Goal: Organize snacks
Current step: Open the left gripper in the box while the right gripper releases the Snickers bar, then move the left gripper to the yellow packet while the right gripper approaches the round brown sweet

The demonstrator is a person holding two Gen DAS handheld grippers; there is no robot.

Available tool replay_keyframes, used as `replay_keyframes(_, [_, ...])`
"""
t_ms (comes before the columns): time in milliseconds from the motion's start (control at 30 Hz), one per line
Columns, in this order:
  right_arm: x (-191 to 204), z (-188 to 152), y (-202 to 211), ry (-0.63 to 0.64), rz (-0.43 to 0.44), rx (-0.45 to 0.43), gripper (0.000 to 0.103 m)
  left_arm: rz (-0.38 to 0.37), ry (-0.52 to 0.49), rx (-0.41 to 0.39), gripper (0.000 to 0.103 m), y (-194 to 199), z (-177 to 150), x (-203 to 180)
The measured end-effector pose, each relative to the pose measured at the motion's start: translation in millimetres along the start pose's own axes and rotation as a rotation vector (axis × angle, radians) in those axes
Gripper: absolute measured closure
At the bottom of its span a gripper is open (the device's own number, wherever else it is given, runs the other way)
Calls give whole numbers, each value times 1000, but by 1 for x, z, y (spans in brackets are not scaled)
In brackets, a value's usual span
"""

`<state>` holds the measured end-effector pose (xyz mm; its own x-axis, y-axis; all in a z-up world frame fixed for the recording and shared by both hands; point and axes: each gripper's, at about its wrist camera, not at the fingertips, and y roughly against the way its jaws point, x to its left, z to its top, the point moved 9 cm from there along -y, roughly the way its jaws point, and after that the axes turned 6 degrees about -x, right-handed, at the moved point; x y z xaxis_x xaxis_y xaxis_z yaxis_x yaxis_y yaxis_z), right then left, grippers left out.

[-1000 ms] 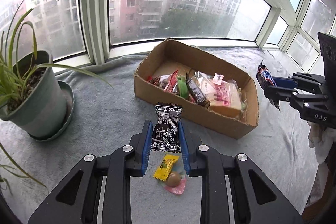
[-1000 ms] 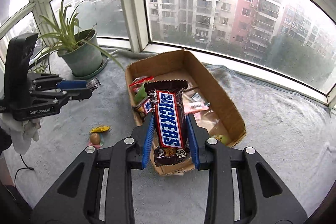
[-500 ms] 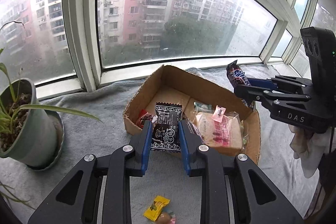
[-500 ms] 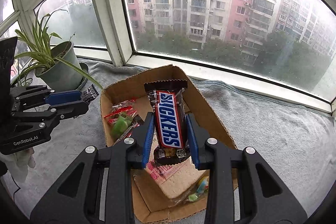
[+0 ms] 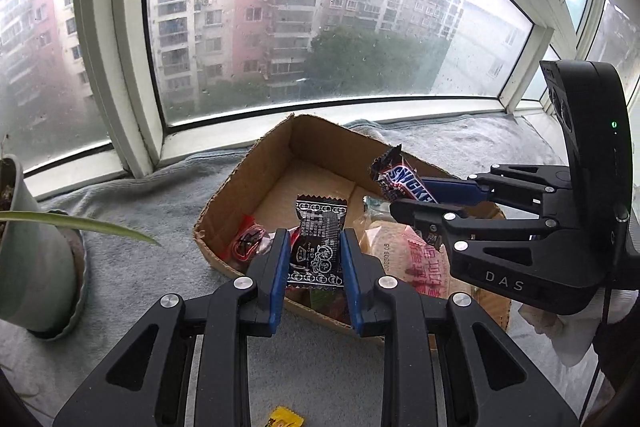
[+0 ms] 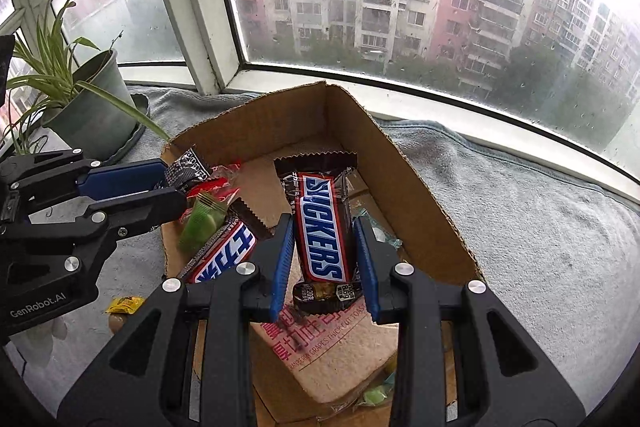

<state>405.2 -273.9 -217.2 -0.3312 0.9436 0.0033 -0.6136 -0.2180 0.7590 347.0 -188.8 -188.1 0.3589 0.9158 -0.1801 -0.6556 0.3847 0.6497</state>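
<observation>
Counting stock as I see it from both wrist cameras.

Already in the open brown cardboard box (image 6: 416, 187): a red-and-blue wrapped bar (image 6: 224, 251), a green sweet (image 6: 200, 223), a red crinkled wrapper (image 5: 248, 241), a clear-wrapped pink-printed toast packet (image 5: 416, 263).

In transit, item one: black printed snack sachet (image 5: 318, 247), pinched by its sides in my left gripper (image 5: 314, 259), poised over the box's near wall.

In transit, item two: brown Snickers bar with blue lettering (image 6: 322, 227), clamped between the blue pads of my right gripper (image 6: 324, 263), hanging over the box interior above the toast packet.

Outstanding: a small yellow-wrapped sweet (image 6: 125, 304) lying on the grey fleece blanket (image 6: 540, 227) outside the box, near its corner.

Not stock: green potted spider plant (image 6: 80, 107) by the window.

My judgement: mostly done; two releases pending, then the yellow sweet and anything beside it hidden from me.
</observation>
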Motion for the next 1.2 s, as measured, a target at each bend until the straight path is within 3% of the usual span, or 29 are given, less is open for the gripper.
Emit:
replay_keyframes(233, [-13, -2, 5, -21, -30, -2, 70, 4, 8, 2, 79, -4, 3, -5])
replay_keyframes(333, [-14, -1, 8, -16, -47, -15, 35, 21, 6, 2, 70, -3, 4, -3])
replay_keyframes(367, [-14, 0, 11, -9, -54, -24, 30, 25, 4, 0, 68, -2, 4, -3])
replay_keyframes(900, [13, -5, 55, -3, -46, -66, 30, 28, -3, -42, 68, 39, 3, 11])
replay_keyframes(1200, [63, -23, 87, 5, 40, -93, 30, 38, 44, -40, 68, 73, -25, 42])
